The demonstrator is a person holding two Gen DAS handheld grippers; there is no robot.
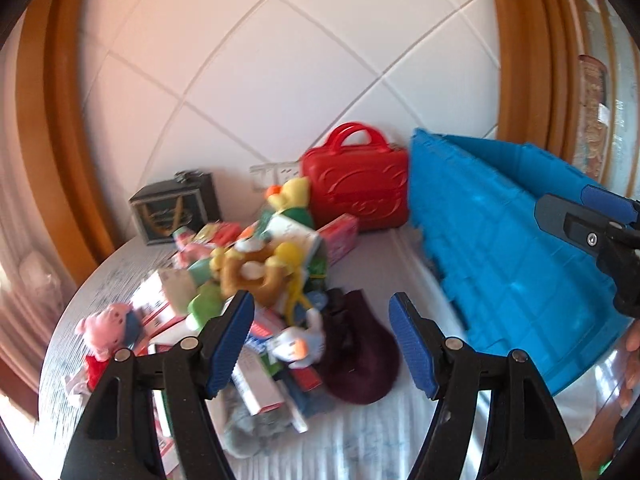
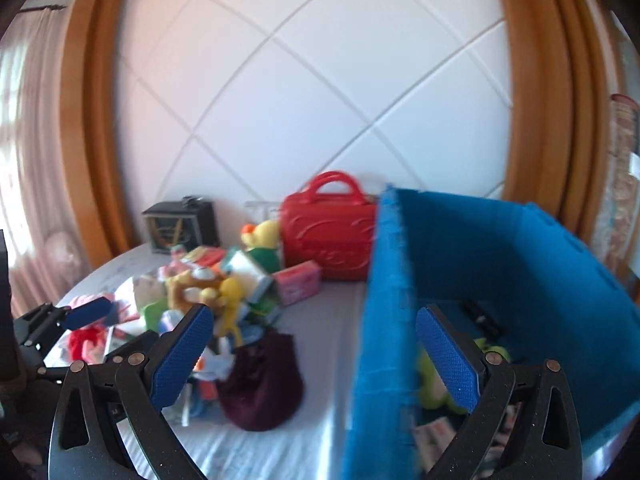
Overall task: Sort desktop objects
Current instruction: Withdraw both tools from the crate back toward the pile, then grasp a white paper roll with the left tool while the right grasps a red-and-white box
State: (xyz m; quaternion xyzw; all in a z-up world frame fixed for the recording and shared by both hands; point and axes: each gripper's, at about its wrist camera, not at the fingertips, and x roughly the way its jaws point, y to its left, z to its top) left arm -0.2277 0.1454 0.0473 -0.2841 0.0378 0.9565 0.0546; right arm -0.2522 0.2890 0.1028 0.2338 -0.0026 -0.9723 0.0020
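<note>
1. Showing bright blue, ribbed: storage bin [image 1: 508, 248], right of the left gripper's jaws.
2. Gleaming solid red, embossed: toy case [image 1: 356, 188], beyond the jaws.
3. Lying dark maroon: pouch [image 1: 356, 356], between the jaws.
4. Showing pink with a red outfit: plush pig [image 1: 105, 330], left of the jaws.
5. Wearing blue cross-hatched pads on black frames: left gripper [image 1: 322, 344], right gripper [image 2: 314, 356].
6. Showing pale grey, faintly streaked: table [image 2: 340, 320].
7. Showing white, crossed by diagonal grooves: wall panel [image 1: 280, 60].

The left gripper [image 1: 322, 344] fills the lower frame, jaws apart and empty, above a maroon pouch [image 1: 360, 354]. A heap of toys and boxes [image 1: 248, 272] lies centre-left; a red case [image 1: 356, 192] stands behind, a blue crate [image 1: 500, 248] at right.
</note>
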